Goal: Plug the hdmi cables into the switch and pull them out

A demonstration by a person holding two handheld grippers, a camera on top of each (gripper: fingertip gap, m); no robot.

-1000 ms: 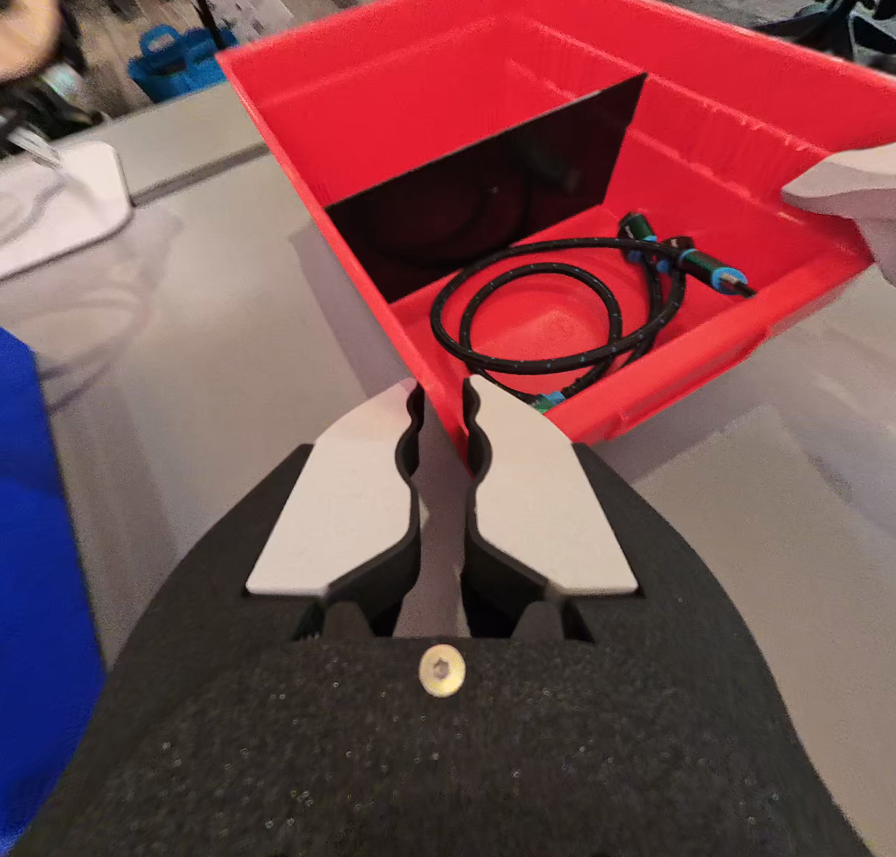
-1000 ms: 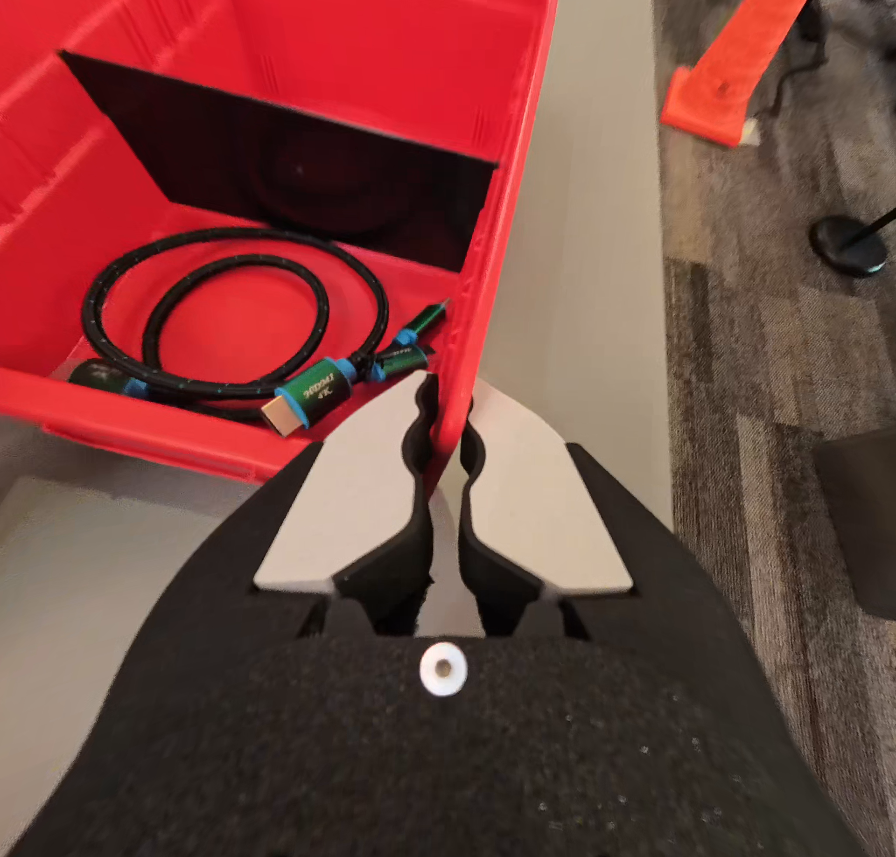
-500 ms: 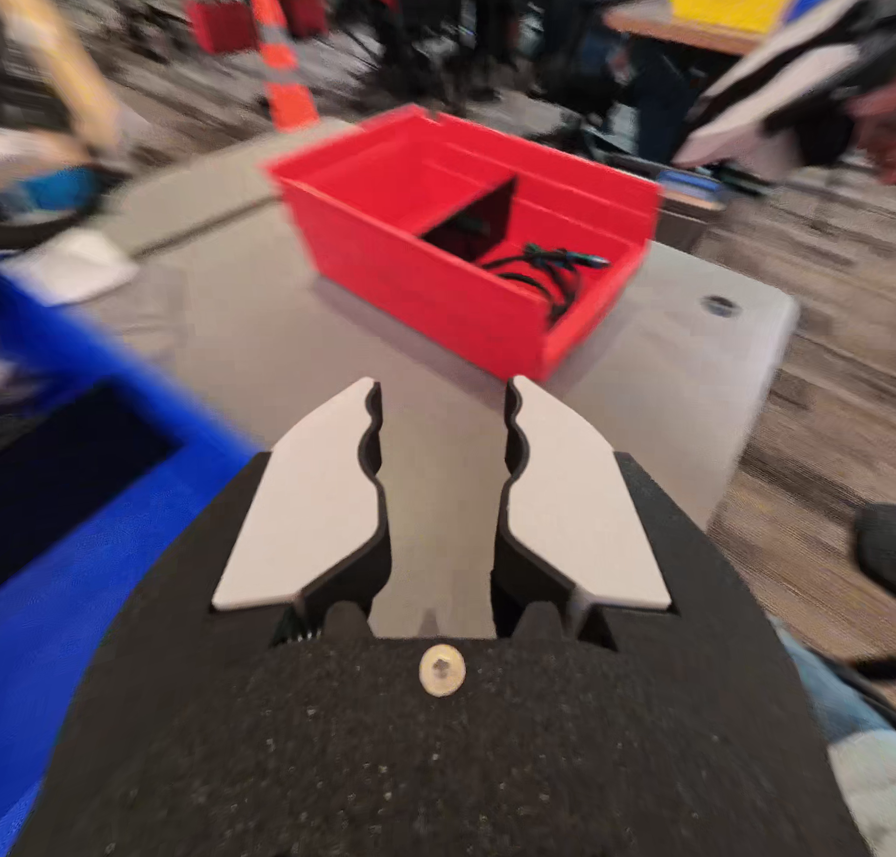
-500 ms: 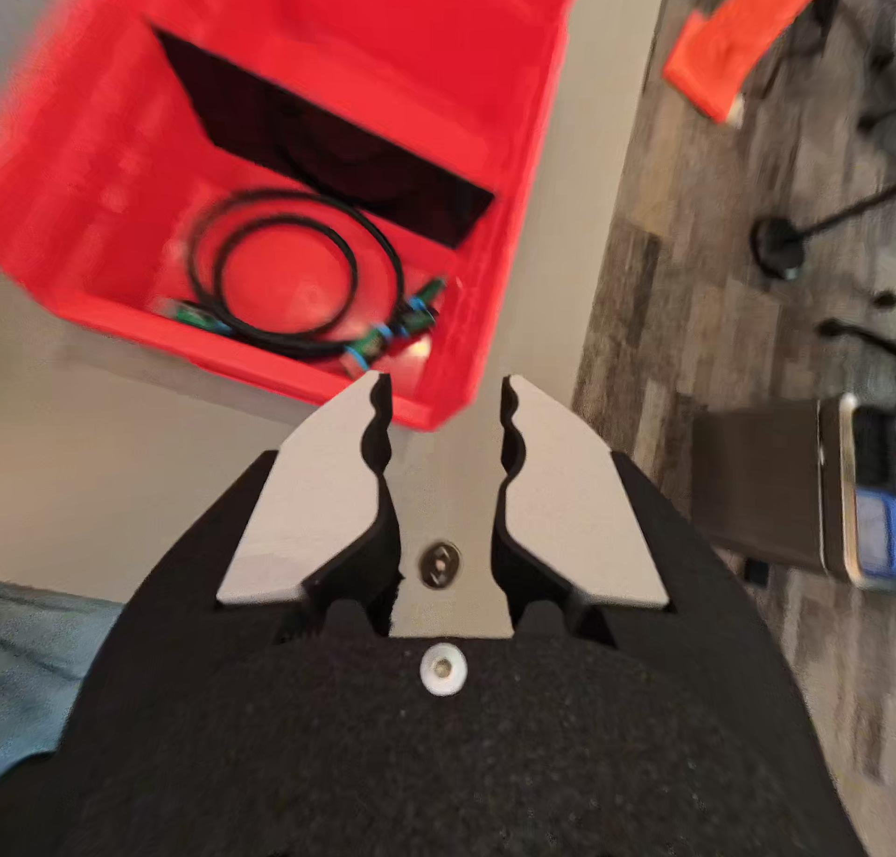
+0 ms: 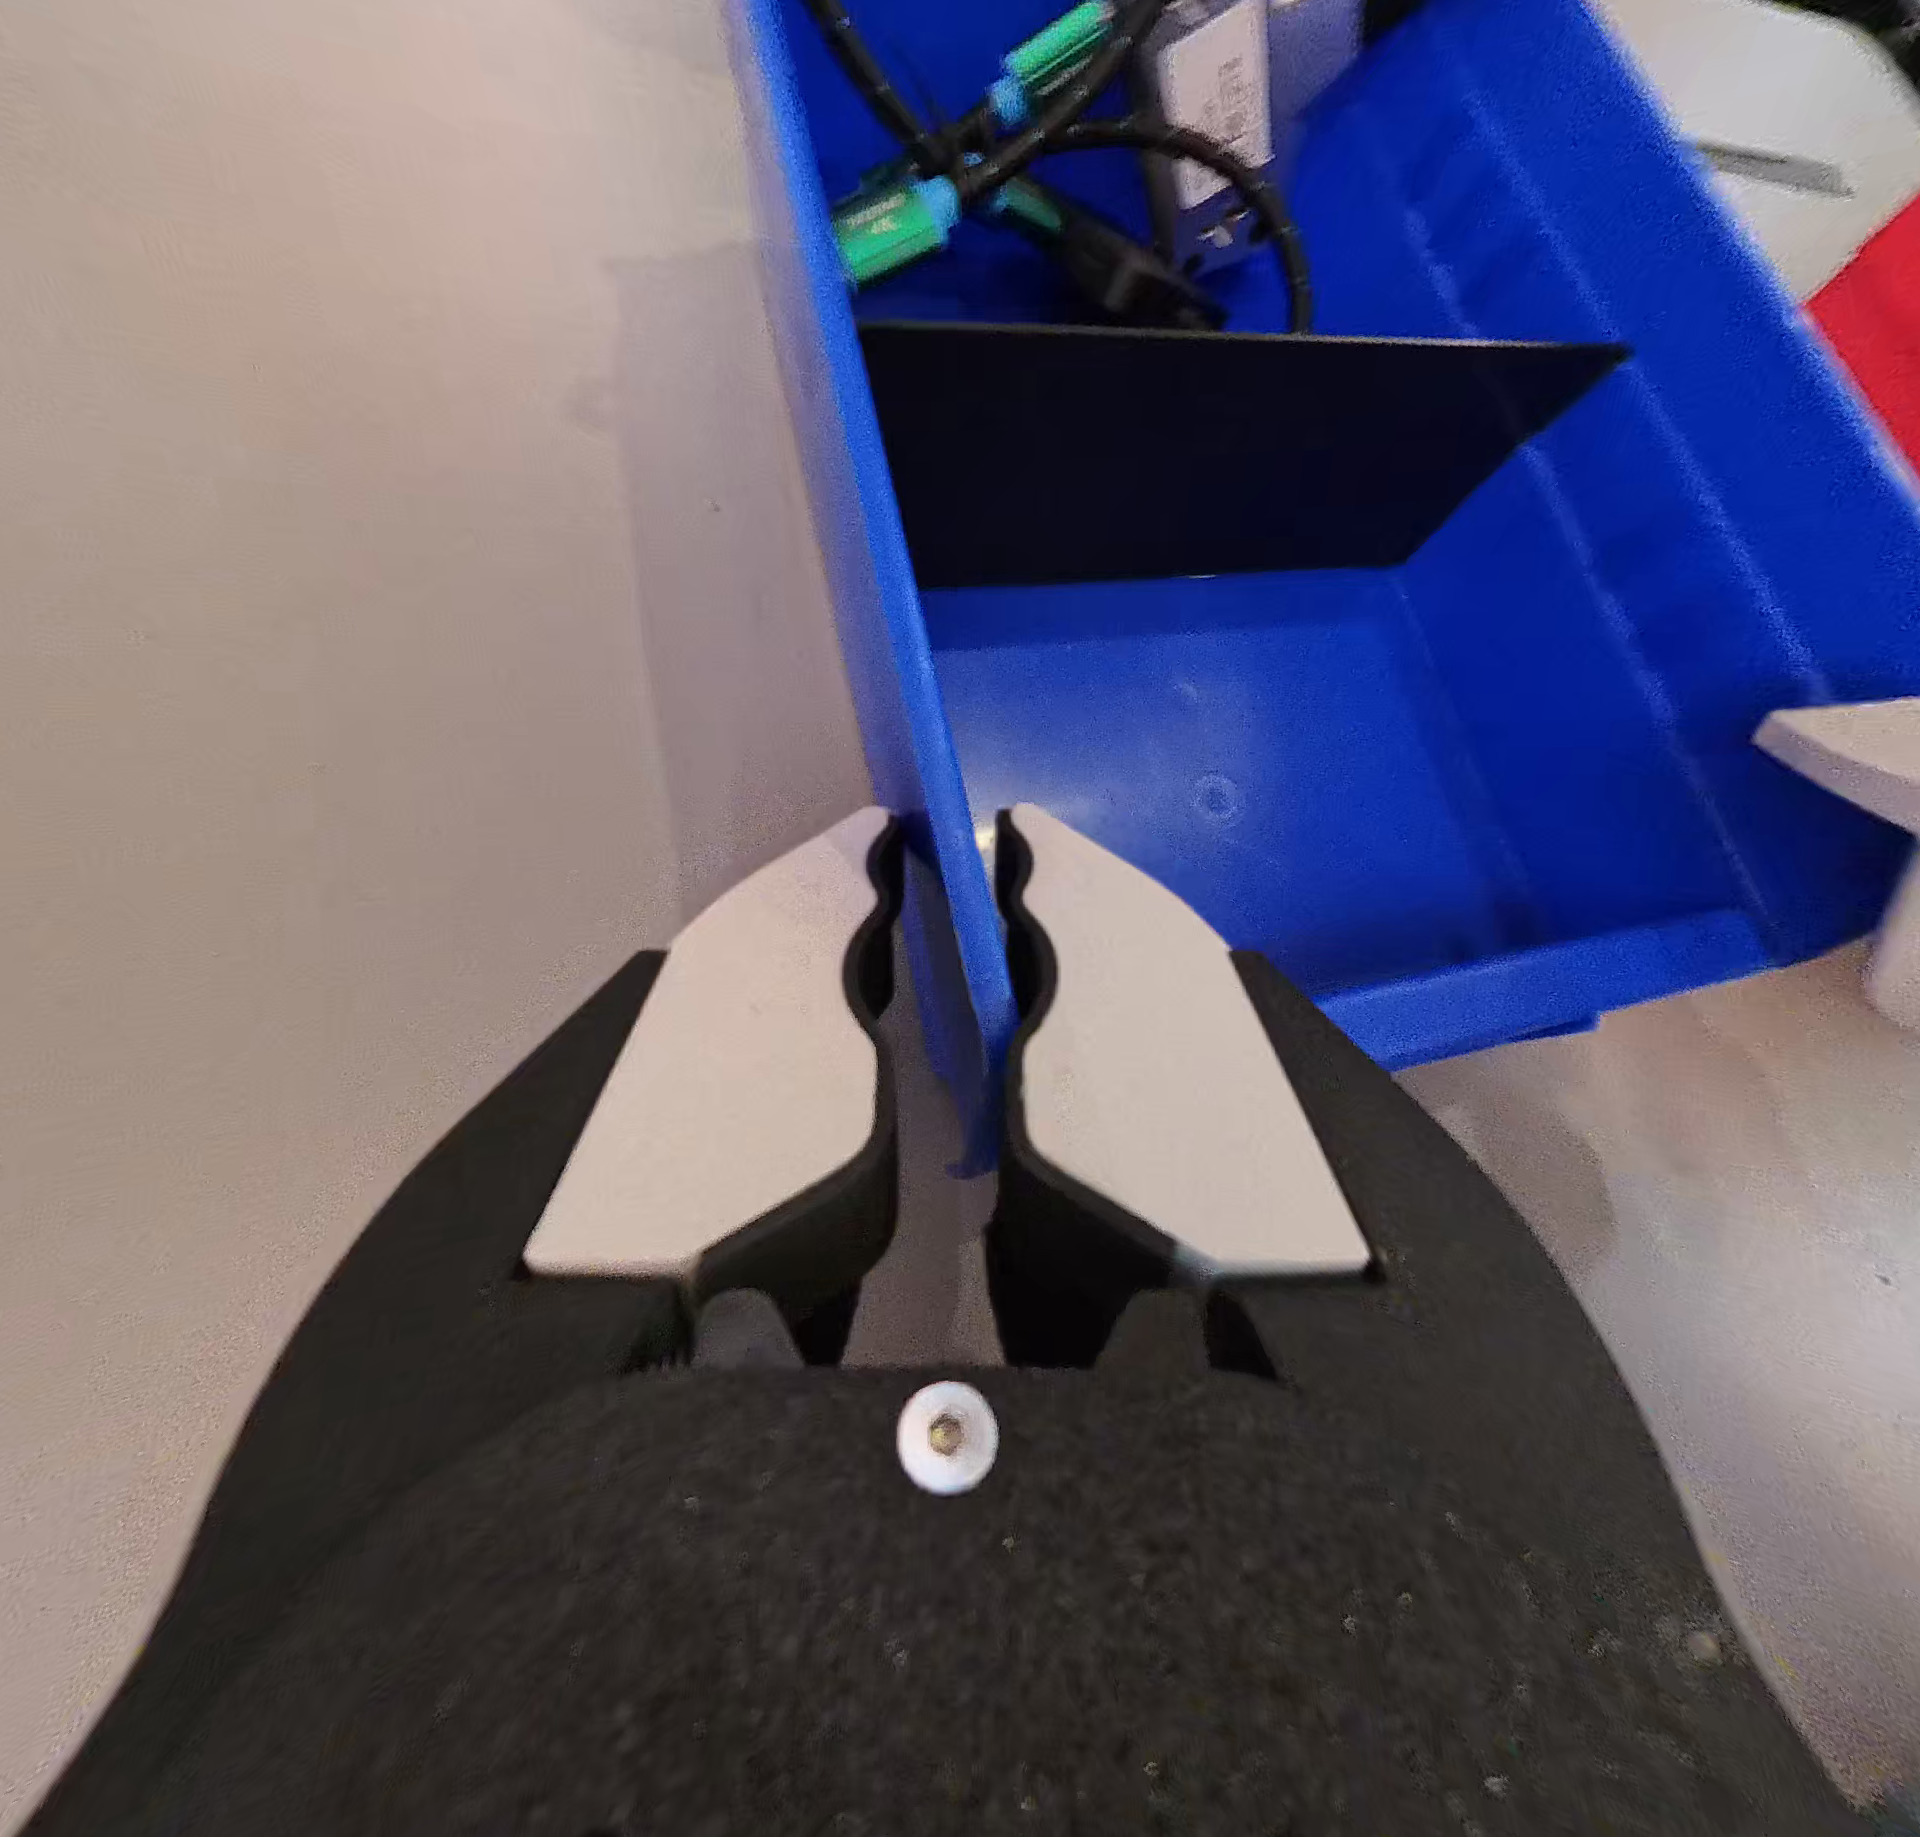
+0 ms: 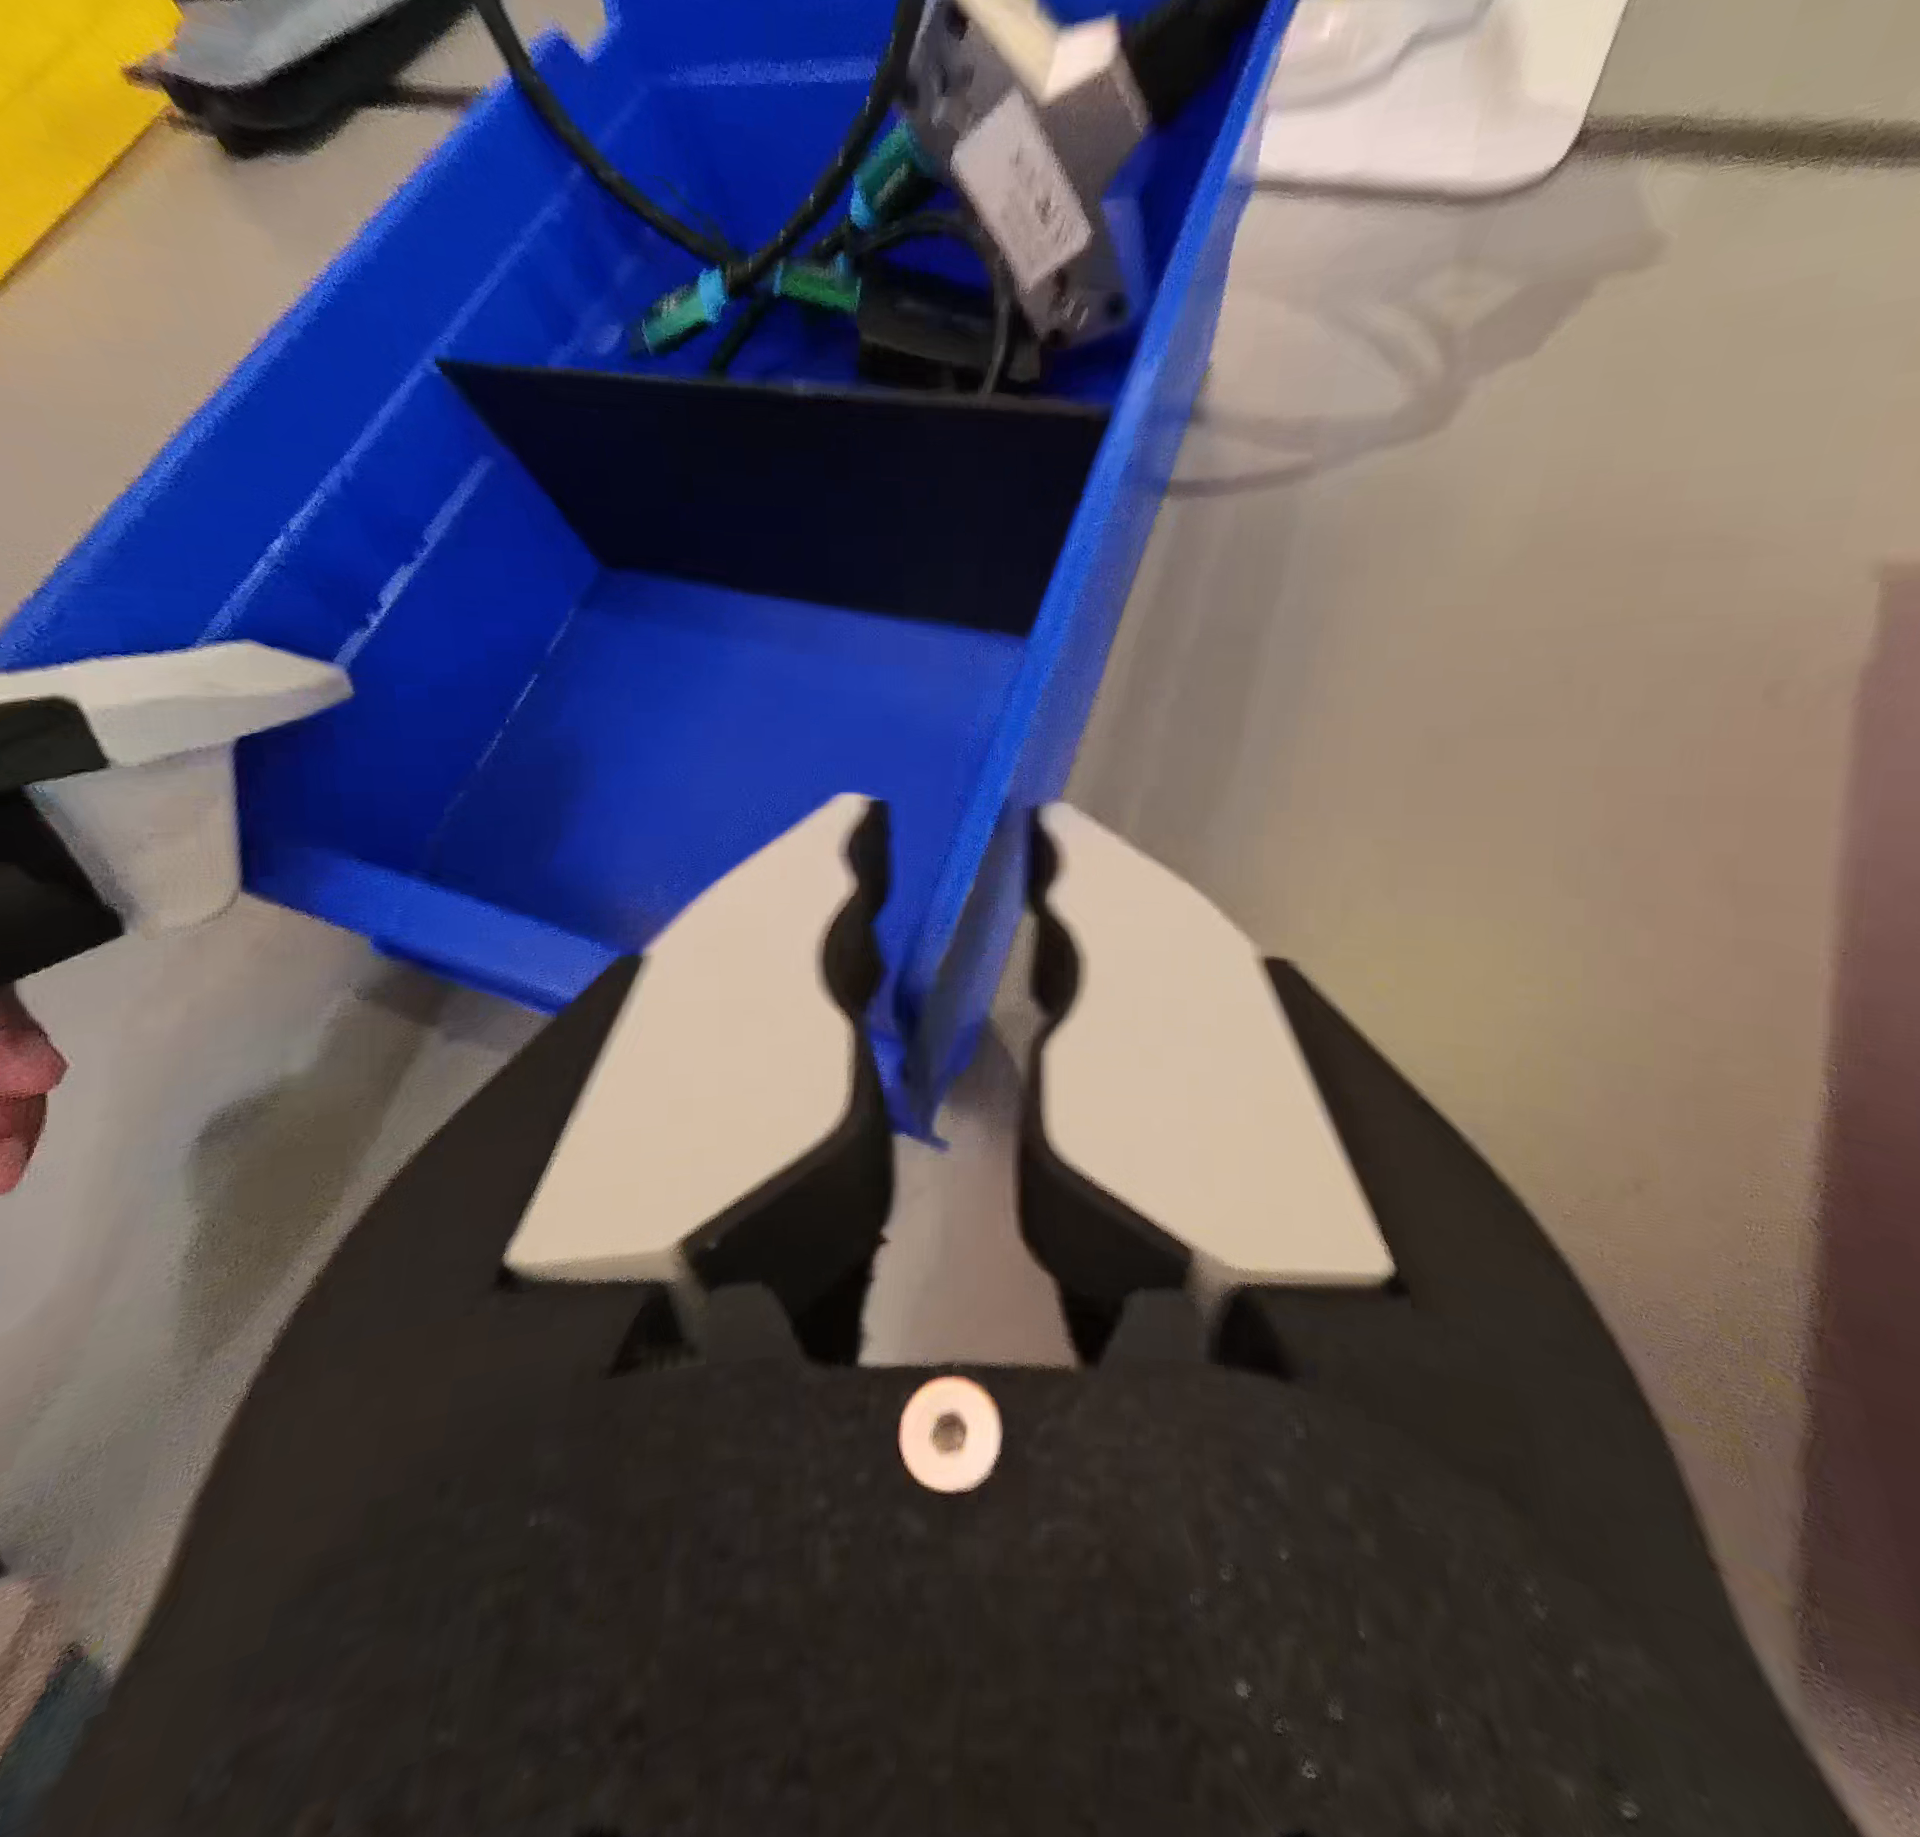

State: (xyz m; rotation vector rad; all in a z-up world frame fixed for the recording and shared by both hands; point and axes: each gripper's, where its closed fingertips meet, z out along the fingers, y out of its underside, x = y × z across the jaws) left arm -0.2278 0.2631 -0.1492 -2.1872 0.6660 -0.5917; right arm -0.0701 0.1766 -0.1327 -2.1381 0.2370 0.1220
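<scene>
Both tools are set on the near corners of a blue rectangular plastic bin (image 5: 1621,707) that stands on a pale grey table (image 5: 343,540). The left gripper (image 5: 943,823) straddles the bin's left side wall close to the near left corner, its jaws drawn in around the thin wall so that the inner pads look to be touching it. The right gripper (image 6: 956,813) straddles the right side wall at the near right corner, but its jaws stand a little wider than the wall, with a clear gap on the outer side, so it seems not yet clamped. A black flat divider panel (image 5: 1174,457) splits the bin crosswise; the near compartment shows only bare floor. In the far compartment lie the black braided hdmi cables with green plugs and light blue collars (image 5: 904,213), tangled together, and leaning against the far right wall beside them is the grey box-shaped switch (image 6: 1013,140). Nothing is plugged in that can be made out, so the step in hand looks like taking hold of the bin to move or steady it, ahead of any plugging. The next move likely calls for the right jaws to close fully on the wall, so that both sides carry the bin evenly without tipping its contents.
</scene>
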